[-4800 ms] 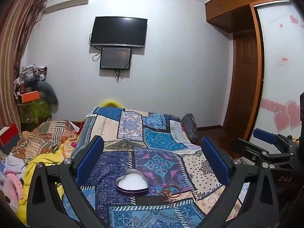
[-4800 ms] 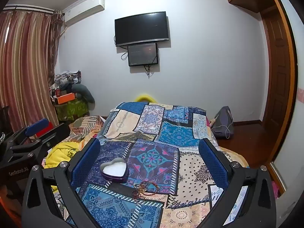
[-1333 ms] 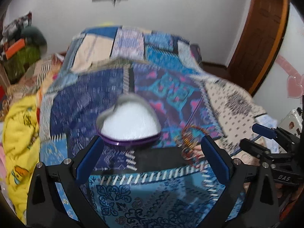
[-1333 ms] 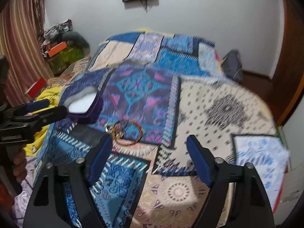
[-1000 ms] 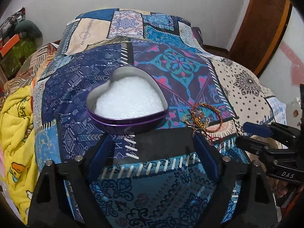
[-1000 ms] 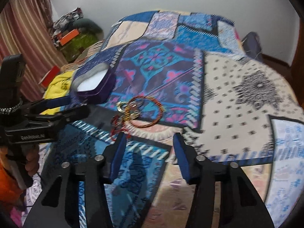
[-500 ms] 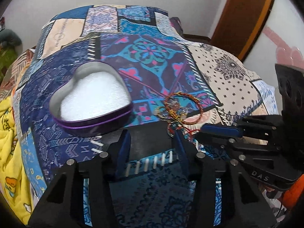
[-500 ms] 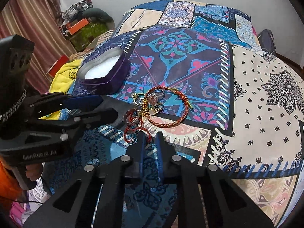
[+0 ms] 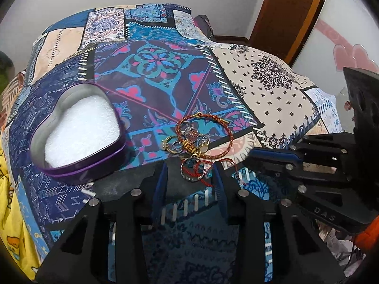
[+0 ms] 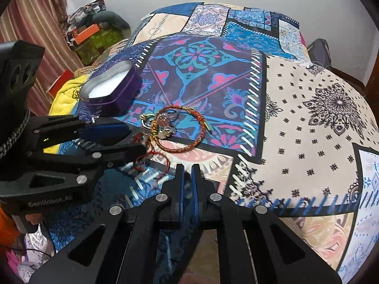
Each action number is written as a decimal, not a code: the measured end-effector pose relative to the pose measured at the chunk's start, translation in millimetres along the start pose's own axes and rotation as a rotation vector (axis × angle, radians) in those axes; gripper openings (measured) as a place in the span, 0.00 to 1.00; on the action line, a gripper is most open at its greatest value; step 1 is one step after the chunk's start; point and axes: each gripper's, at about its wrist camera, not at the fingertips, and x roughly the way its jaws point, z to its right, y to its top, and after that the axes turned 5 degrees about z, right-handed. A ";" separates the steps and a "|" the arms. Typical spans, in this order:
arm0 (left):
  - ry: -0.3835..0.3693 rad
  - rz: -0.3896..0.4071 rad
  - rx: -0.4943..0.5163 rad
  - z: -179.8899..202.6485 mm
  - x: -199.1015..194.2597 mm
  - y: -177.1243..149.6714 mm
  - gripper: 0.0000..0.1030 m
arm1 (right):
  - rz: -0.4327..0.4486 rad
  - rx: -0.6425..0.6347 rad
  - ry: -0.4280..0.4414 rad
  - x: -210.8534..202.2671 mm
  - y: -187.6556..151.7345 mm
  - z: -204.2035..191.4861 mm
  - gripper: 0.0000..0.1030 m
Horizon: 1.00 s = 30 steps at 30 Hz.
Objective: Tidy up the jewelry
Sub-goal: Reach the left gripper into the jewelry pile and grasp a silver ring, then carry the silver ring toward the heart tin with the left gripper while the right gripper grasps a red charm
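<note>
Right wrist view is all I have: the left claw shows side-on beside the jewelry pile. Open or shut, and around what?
Observer: The left wrist view shows the left claw open, with one finger on either side of a small ring that lies on the blanket. It is not pinching it.
Operator: I only get a sliver of the tin's inside. Anything in it?
Observer: No. From the left wrist view the tin is heart-shaped. Its white lining shows whole, with no jewelry on it.
</note>
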 end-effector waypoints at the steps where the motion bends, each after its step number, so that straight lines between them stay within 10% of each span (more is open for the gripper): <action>1: 0.001 0.002 0.001 0.5 1.0 0.4 0.36 | 0.000 -0.002 0.001 -1.5 -0.3 0.0 0.05; 10: -0.006 0.027 -0.054 -10.6 -7.6 -0.1 0.21 | -0.013 0.014 0.043 -6.6 4.6 -5.8 0.26; 30: 0.059 0.079 -0.117 -37.9 -39.4 -17.4 0.21 | -0.017 -0.061 0.039 28.5 15.9 -38.6 0.16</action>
